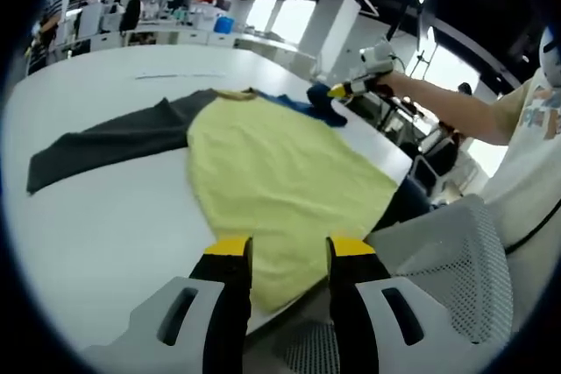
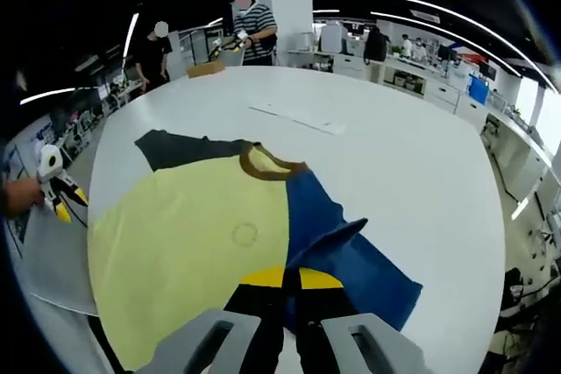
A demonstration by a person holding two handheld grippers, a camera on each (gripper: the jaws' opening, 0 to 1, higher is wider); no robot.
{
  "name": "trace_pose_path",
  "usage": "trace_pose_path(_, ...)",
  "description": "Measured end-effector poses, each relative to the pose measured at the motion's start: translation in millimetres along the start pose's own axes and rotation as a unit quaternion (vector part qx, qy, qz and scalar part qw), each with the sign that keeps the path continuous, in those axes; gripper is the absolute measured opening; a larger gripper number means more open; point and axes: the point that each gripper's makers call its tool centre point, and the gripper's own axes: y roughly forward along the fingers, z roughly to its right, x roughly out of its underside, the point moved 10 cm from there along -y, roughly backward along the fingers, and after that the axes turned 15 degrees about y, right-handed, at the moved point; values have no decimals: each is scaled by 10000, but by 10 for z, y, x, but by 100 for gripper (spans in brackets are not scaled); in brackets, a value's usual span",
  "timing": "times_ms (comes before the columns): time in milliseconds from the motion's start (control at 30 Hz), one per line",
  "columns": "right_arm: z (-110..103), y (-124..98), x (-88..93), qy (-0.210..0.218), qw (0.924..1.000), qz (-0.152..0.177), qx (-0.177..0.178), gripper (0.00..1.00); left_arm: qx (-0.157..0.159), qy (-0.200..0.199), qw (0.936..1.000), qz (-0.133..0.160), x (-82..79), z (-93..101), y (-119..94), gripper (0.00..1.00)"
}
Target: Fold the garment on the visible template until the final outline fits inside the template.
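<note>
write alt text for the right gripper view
A yellow shirt with a brown collar, one blue sleeve and one dark grey sleeve lies flat on a white table. The right hand-held gripper, yellow-tipped, looks shut over the blue sleeve near the bottom edge.

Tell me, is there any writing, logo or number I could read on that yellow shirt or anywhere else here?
No text can be read.
Yellow shirt: a faint round mark on the chest, too faint to read.
Print on the person's sleeve: too blurred to read.
White table: no labels visible.
</note>
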Motion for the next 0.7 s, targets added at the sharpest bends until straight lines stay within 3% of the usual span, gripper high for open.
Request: trace_pose_path(700,-387,516,-264,-396,9977,-285,-472,0,-61,-110,9999,47,53,-53,-64,30)
